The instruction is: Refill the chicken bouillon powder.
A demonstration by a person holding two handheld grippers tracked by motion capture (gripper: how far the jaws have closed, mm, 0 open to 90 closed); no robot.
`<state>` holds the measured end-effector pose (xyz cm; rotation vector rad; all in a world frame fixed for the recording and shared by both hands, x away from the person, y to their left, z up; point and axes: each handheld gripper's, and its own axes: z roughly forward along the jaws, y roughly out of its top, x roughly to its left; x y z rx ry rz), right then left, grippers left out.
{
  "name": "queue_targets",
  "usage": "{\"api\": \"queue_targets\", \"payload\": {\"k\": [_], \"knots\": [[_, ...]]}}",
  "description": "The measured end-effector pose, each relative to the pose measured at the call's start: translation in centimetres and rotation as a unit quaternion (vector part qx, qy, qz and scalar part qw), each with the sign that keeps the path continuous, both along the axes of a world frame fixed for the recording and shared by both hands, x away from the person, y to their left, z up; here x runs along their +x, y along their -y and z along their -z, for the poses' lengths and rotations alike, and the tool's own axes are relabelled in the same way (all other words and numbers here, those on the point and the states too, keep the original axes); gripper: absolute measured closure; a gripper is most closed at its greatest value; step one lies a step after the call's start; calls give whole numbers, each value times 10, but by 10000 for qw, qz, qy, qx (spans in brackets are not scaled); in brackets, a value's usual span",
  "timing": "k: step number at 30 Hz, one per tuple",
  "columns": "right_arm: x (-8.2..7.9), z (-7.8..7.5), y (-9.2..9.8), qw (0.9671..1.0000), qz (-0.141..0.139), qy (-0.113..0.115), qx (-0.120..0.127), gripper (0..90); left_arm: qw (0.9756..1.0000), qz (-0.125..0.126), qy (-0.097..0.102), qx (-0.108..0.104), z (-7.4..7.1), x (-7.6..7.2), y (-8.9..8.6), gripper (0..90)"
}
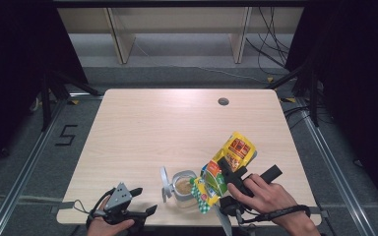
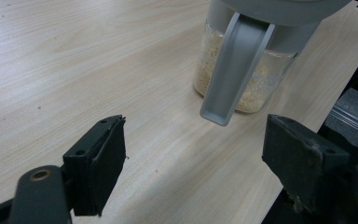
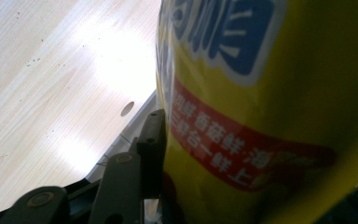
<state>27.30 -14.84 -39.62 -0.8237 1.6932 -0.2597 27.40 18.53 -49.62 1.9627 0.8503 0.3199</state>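
Left hand-held gripper point(image 1: 145, 200) low at the worktop's point(image 1: 142, 128) near left edge, hand point(image 1: 109, 227) wrapped under it, jaws apart and empty, aimed toward the glass jar point(image 1: 183, 188) of pale grains. Jar stands near the front edge, lid flap point(image 1: 164, 183) hanging at its left. Right hand-held gripper point(image 1: 222, 166) angled up and left, clamped on a yellow pouch point(image 1: 226, 164) tipped over the jar's mouth; right hand point(image 1: 265, 195) grips from behind.

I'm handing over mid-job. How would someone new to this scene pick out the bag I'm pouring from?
Look at the near edge of the wooden table, right of the middle, where a clear jar of pale granules stands. Tipped over its mouth is the bag, clamped in the right gripper. It is bright yellow with red and green print.
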Motion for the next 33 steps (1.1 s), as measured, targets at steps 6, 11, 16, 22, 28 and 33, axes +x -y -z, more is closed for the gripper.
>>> {"api": "queue_targets", "payload": {"k": [6,11,16,22,28,33], "knots": [[0,1,1,10000,-2,-12,87,597,10000,-4,2,-2,0,0,0,207],[1,2,3,9992,48,-148,356,599,10000,3,3,2,0,0,0,207],[4,4,5,9979,125,-322,539,604,10000,-3,1,-10,0,0,0,207],[4,9,13,9927,186,-527,1067,611,10000,-44,-57,-69,0,-1,1,207],[3,18,18,9876,208,-728,1374,616,9999,-41,-64,-66,0,-1,1,207],[4,24,21,9841,255,-855,1539,625,10000,-46,-55,-33,0,-1,0,207]]}}
